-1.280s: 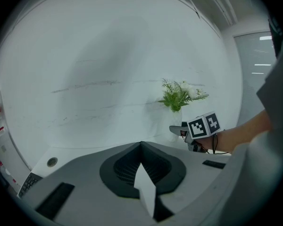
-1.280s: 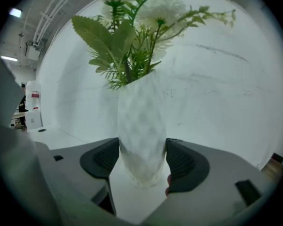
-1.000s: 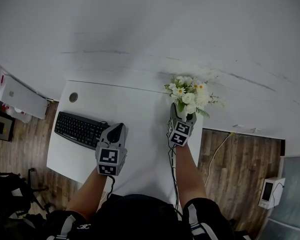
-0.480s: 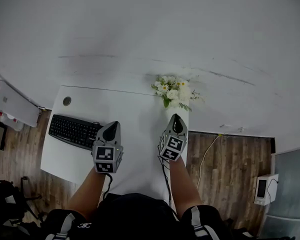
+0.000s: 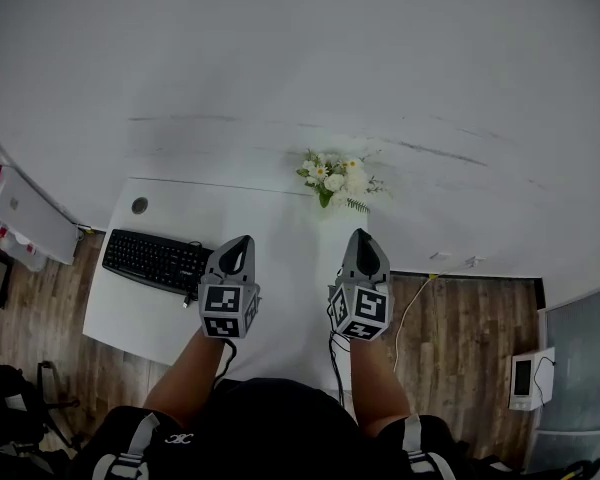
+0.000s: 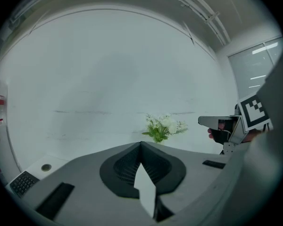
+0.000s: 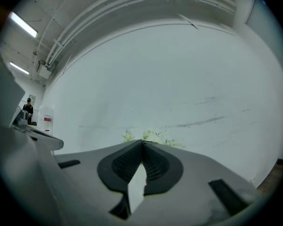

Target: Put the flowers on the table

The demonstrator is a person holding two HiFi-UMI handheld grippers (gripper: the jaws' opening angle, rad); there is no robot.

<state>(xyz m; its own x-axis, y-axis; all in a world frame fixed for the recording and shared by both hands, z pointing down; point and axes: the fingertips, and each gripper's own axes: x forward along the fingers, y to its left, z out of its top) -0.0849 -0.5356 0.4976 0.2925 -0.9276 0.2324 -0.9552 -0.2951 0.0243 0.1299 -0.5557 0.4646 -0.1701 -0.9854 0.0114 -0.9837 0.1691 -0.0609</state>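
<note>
A small bunch of white and yellow flowers point(image 5: 335, 179) with green leaves stands at the far right corner of the white table point(image 5: 280, 248), close to the wall. My right gripper point(image 5: 363, 236) hangs well short of it, over the table's near right part, shut and empty. My left gripper point(image 5: 240, 241) hovers beside it to the left, also shut with nothing in it. From the left gripper view the flowers point(image 6: 162, 127) show beyond the closed left gripper point(image 6: 141, 144), with the right gripper point(image 6: 226, 125) off to the side. In the right gripper view the flowers point(image 7: 151, 136) peek over the closed right gripper point(image 7: 142, 142).
A black keyboard point(image 5: 160, 260) lies on the table's left part, with a round cable hole point(image 5: 140, 205) behind it. A white wall rises just behind the table. To the right, a cable point(image 5: 420, 298) and a small white box point(image 5: 528, 378) sit on the wooden floor.
My right gripper was on the base of the flowers; it has let go, drawn back toward me and shut. The flowers now stand alone. My left gripper barely moved.
</note>
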